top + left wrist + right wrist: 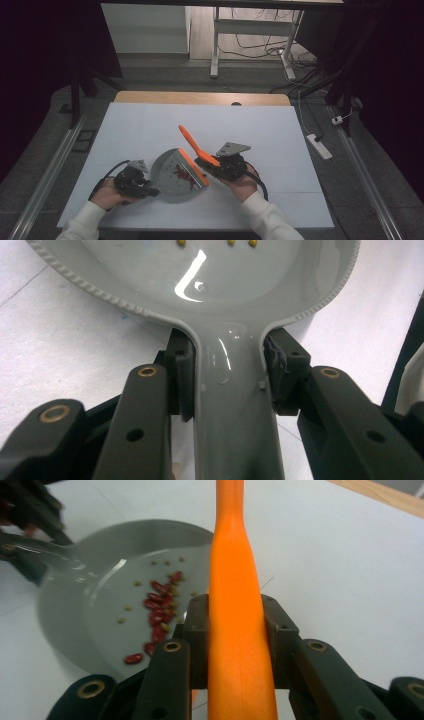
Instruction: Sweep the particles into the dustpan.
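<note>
— Where's the grey dustpan (172,176)?
— On the white tabletop (140,130), its handle clamped in the left claw (148,190), red beans (159,612) inside.
— The right claw (212,167)?
— Closed on the orange brush (192,144) handle.

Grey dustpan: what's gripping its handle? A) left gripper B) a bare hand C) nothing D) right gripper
A: in the left gripper view the left gripper has its jaws closed on both sides of the grey dustpan handle; the right gripper holds the orange brush handle.
</note>
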`<act>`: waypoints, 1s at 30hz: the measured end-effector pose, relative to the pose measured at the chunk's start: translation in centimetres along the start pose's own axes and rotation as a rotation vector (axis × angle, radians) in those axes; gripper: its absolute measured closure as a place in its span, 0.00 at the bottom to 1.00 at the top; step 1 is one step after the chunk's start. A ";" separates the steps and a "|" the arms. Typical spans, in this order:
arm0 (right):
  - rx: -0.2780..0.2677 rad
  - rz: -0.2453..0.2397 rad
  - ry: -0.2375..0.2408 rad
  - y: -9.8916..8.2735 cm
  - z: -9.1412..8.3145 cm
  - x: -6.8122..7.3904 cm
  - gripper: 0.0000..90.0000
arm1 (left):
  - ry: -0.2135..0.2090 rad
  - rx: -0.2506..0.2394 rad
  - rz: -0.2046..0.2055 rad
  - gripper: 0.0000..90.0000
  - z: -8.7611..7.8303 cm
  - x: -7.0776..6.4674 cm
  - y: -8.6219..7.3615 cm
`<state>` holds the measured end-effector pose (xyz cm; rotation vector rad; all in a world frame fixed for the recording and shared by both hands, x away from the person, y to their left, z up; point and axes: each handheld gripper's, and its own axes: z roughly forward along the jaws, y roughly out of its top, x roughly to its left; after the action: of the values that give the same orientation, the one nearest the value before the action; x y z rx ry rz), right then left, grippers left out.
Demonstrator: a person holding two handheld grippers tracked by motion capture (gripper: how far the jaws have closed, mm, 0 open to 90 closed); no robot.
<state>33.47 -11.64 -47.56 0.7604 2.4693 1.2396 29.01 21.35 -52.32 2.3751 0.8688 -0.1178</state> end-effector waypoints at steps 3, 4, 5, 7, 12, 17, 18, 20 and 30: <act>0.026 0.007 -0.023 -0.3 0.1 -0.6 0.78 | 0.002 0.001 0.001 0.68 0.0 0.0 0.0; 0.034 0.003 -0.030 -0.5 0.2 -0.7 0.78 | 0.002 0.001 0.001 0.68 0.0 0.0 0.0; 0.045 0.004 -0.035 -0.6 0.4 -0.8 0.78 | 0.002 0.000 0.001 0.68 0.0 0.0 0.0; 0.066 0.007 -0.040 -0.8 0.7 -0.9 0.78 | 0.001 0.001 0.002 0.68 0.0 0.0 0.0; 0.083 0.028 -0.027 -1.3 1.2 -0.7 0.78 | 0.002 0.001 0.001 0.68 0.0 0.0 0.0; 0.084 0.010 -0.002 -1.2 1.5 0.8 0.78 | 0.000 0.002 0.002 0.68 0.0 0.0 0.0; 0.078 0.004 -0.002 -1.2 1.5 1.0 0.78 | 0.000 0.003 0.001 0.68 0.0 0.0 0.0; 0.059 0.003 0.013 -1.1 1.4 1.3 0.78 | 0.001 0.002 0.001 0.68 0.0 0.0 0.0; 0.002 0.047 -0.005 -0.7 0.1 -0.1 0.78 | -0.001 0.003 0.001 0.68 0.0 0.0 0.0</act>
<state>33.39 -12.02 -48.17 0.8262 2.4621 1.2498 29.02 21.35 -52.35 2.3780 0.8675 -0.1199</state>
